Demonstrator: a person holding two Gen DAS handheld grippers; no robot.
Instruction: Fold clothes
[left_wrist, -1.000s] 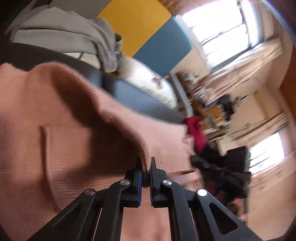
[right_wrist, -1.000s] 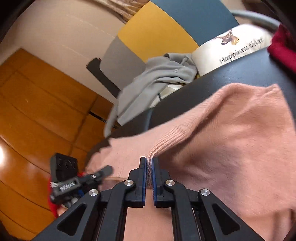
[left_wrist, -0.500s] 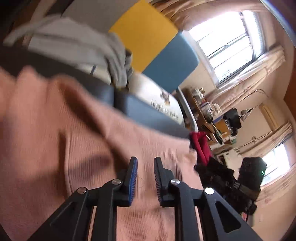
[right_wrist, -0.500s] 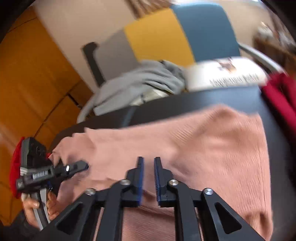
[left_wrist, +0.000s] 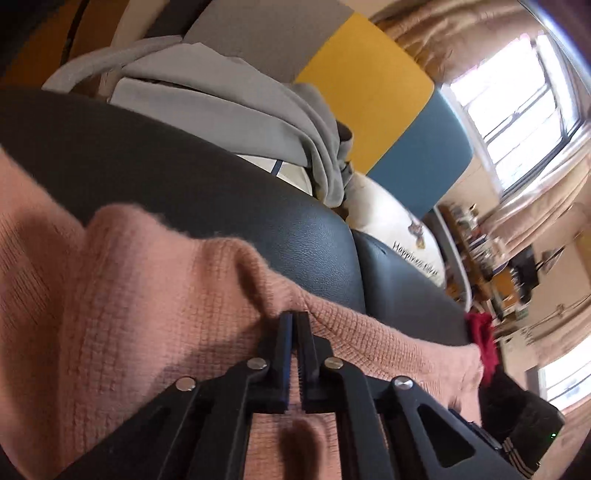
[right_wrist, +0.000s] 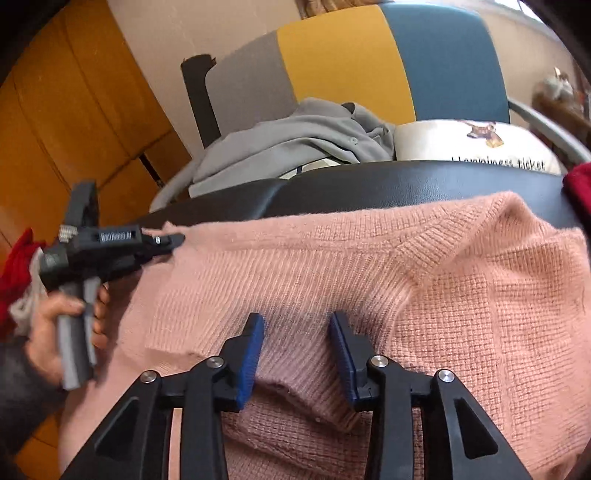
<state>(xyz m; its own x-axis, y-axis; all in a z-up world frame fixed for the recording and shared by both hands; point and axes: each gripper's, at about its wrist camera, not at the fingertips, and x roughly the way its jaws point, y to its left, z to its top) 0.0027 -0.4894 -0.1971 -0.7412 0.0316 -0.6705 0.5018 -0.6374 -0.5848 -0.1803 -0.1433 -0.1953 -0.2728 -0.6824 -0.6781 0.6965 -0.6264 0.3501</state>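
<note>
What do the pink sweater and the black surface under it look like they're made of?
Pink sweater: soft knit, probably wool or acrylic; ribbed stitches and fuzzy edges show. Black surface: looks like leather or faux leather, going by its fine pebbled grain and dull sheen.

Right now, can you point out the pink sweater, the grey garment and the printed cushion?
pink sweater (right_wrist: 461, 295): right wrist view, on its knit body near the ribbed neckline.
grey garment (right_wrist: 295, 140): right wrist view, on its crumpled middle.
printed cushion (right_wrist: 443, 142): right wrist view, on the white face above the lettering.

Bright windows, curtains, orange wood panelling, tricolour chair.
</note>
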